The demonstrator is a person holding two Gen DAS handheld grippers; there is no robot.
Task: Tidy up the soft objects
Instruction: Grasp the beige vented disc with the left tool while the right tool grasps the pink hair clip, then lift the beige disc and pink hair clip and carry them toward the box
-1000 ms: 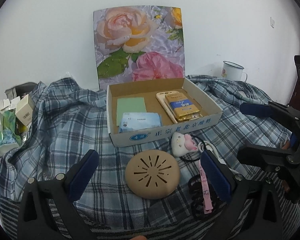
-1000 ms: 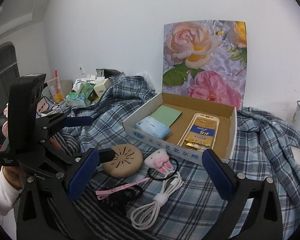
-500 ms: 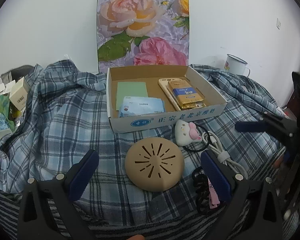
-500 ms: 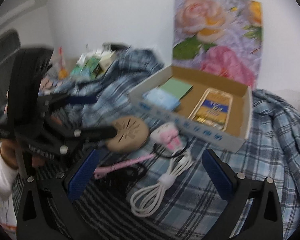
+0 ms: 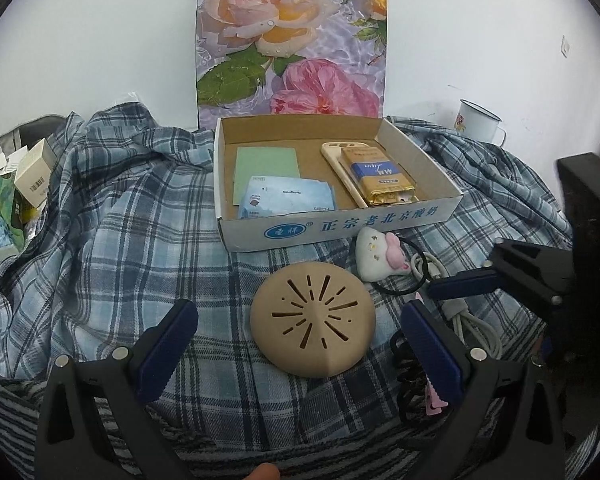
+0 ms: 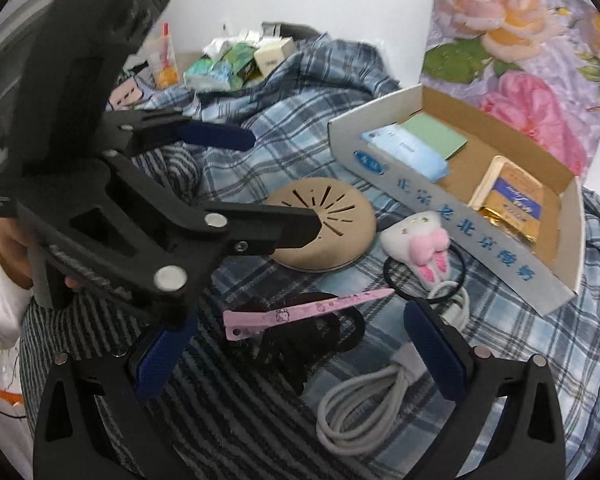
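Observation:
A beige slotted round pad lies on the plaid cloth, in front of a cardboard box. My left gripper is open, with its blue fingers on either side of the pad's near edge and nothing held. A white plush rabbit on a black hair tie lies beside the pad. My right gripper is open just above a pink hair clip and a black claw clip. A coiled white cable lies near its right finger.
The box holds a green card, a blue packet and a phone case with a gold packet. A rose picture board stands behind it. An enamel mug is far right; cartons are piled left.
Both grippers have moved in closer and lower over the items. The right gripper has swung left towards the clips, and the left one now straddles the beige pad.

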